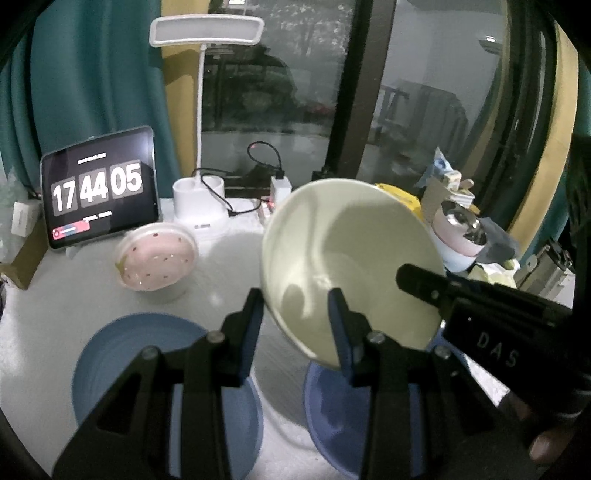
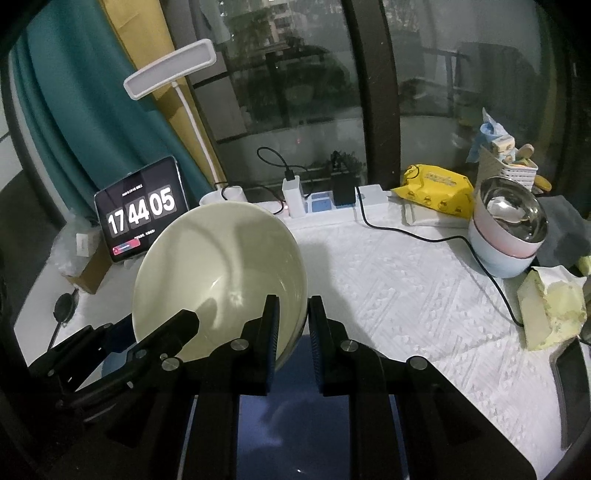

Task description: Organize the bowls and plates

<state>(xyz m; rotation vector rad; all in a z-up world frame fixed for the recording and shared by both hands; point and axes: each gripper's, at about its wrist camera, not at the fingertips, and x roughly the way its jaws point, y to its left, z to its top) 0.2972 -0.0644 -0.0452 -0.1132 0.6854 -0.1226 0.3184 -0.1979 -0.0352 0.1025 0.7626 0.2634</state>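
Both hand-held grippers angle down at the bench: the right hand-held gripper (image 2: pixel 291 325) pinches the cream bowl (image 2: pixel 221 280) rim, the left hand-held gripper (image 1: pixel 295 314) clamps its opposite edge, so it's tilted above two blue plates (image 1: pixel 110 354). A pink bowl (image 1: pixel 157 258) sits near a tablet clock (image 1: pixel 98 188) by the dark window.

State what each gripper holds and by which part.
Both hold the cream bowl by its rim: right gripper at the near right edge, left gripper at the left edge.

Dark window (image 2: pixel 295 74), teal curtain (image 1: pixel 92 74) — white desk lamp (image 1: pixel 207 31)
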